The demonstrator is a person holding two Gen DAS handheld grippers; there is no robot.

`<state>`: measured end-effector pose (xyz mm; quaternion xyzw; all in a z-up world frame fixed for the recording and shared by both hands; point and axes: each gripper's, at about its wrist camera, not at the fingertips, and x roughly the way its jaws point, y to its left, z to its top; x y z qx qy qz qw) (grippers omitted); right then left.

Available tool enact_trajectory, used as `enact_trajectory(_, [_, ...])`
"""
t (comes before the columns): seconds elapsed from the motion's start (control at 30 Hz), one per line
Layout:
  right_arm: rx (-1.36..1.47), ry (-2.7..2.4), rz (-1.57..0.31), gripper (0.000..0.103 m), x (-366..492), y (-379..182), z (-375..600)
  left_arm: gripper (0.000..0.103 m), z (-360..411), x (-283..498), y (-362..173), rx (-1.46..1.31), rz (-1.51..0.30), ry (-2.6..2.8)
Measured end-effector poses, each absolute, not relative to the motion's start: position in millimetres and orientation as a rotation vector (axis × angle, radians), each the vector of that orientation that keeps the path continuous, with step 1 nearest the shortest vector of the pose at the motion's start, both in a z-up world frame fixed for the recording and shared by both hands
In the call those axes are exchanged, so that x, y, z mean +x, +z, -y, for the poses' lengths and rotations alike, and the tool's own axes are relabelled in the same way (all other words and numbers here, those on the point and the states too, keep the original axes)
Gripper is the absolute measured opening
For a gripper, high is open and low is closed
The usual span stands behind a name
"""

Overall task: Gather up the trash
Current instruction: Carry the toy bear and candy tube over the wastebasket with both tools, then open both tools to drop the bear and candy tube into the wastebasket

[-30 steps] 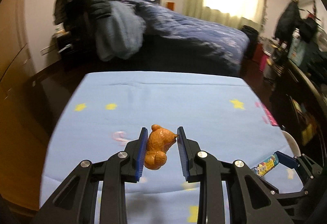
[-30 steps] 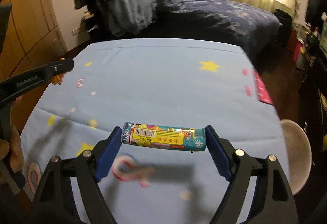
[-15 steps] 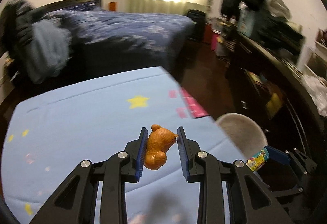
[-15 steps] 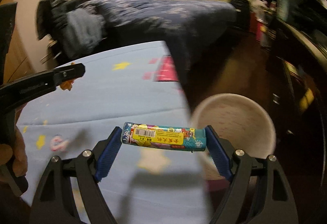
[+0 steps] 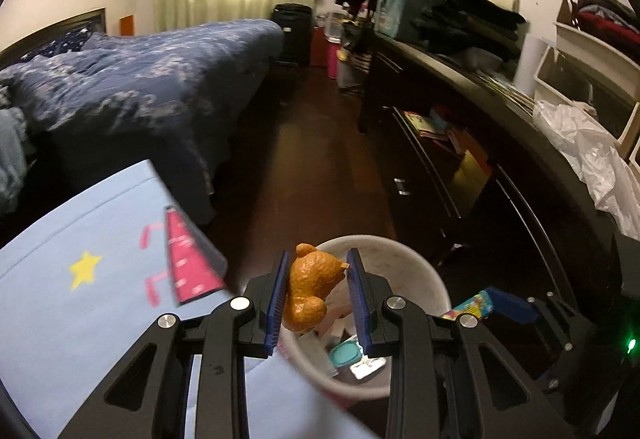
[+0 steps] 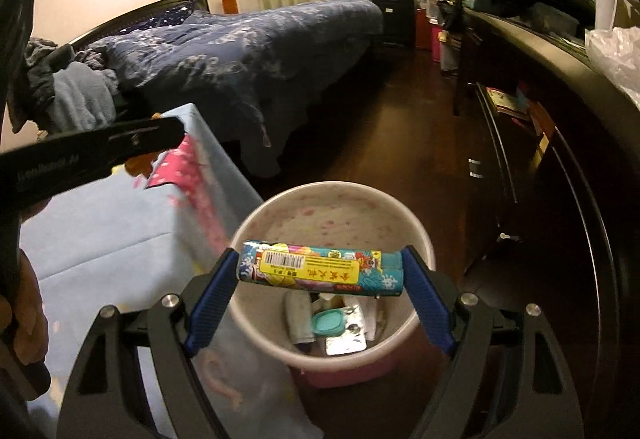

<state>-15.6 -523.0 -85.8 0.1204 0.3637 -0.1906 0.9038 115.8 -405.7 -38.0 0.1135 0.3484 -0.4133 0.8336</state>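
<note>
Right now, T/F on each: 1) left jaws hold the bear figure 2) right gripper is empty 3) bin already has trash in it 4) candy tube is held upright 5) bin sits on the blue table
1) The left gripper clamps the orange bear figure: true.
2) The right gripper is empty: false, it grips a colourful candy tube.
3) The waste bin already holds trash: true.
4) The tube is held upright: false, it lies crosswise, gripped by its ends.
5) The bin sits on the blue table: false, it stands on the floor beside it.
</note>
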Motion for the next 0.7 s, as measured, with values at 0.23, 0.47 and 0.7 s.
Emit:
enact_trajectory(0.23, [0.265,-0.408,-0.769,0.081,-6.1,-104.1,541.5,0.03,435.5,116.6,-47.4,0.255,-0.75,-0.889])
enact_trajectory(0.47, [0.271,-0.412,-0.789,0.081,4.0,-117.7,550.5,0.03,454.3,120.7,-56.6,0.271,-0.77,-0.878])
enact_trajectory(0.7, [0.283,-0.421,-0.8,0.082,10.3,-127.9,558.2,0.03,463.1,124.7,-61.1,0.27,-0.786,-0.874])
